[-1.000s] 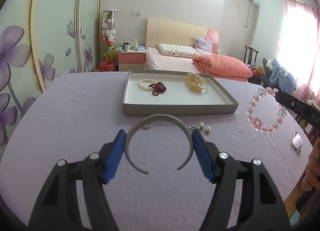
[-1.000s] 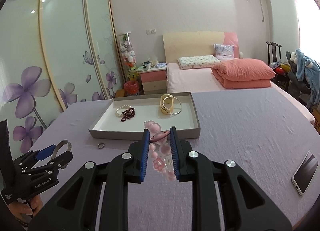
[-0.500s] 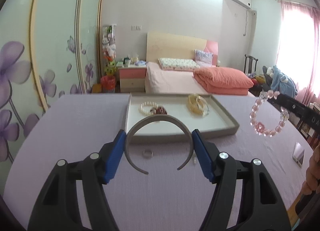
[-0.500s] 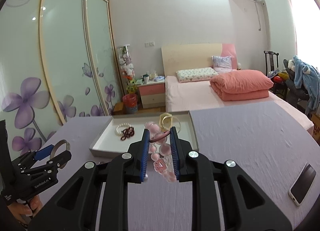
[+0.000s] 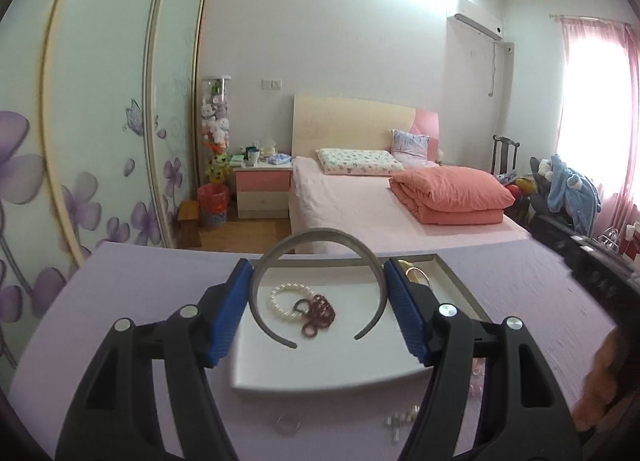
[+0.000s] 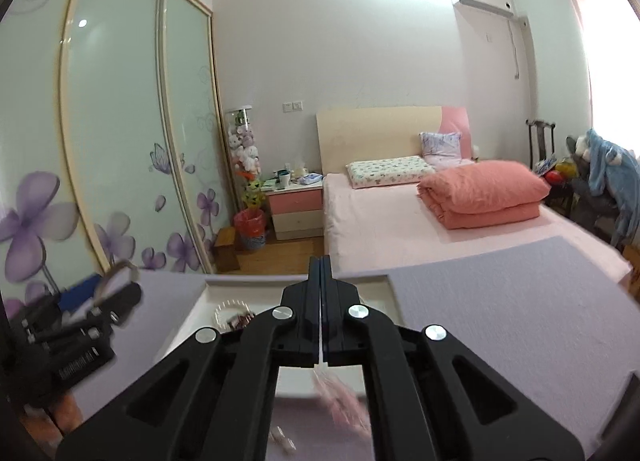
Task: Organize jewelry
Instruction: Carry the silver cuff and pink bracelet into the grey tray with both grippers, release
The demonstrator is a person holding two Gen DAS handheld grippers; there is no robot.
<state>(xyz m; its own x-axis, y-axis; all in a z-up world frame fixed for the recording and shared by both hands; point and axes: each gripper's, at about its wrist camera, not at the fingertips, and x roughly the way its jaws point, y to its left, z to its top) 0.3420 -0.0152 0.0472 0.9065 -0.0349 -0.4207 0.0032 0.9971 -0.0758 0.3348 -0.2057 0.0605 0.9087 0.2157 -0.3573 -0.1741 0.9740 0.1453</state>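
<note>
My left gripper (image 5: pixel 318 301) is shut on a grey headband (image 5: pixel 320 239), held across its blue pads above the white tray (image 5: pixel 320 373). A white pearl bracelet (image 5: pixel 280 301) and a dark red bead bracelet (image 5: pixel 318 315) lie in the tray, with a gold bangle (image 5: pixel 414 273) behind the right finger. My right gripper (image 6: pixel 321 261) is fully shut with nothing between its pads. A blurred pink bead bracelet (image 6: pixel 344 401) shows below it, near the tray's front edge (image 6: pixel 296 391). The left gripper also shows in the right wrist view (image 6: pixel 104 293).
A silver ring (image 5: pixel 289 423) and small pearl earrings (image 5: pixel 400 417) lie on the purple tablecloth (image 5: pixel 120 301) in front of the tray. Behind the table are a bed (image 5: pixel 380 205), a nightstand (image 5: pixel 262 191) and sliding wardrobe doors (image 5: pixel 100 141).
Both grippers moved forward over the tray. The right gripper closed fully and the pink bead bracelet left its pads and now shows blurred below it. The left still holds the headband.
</note>
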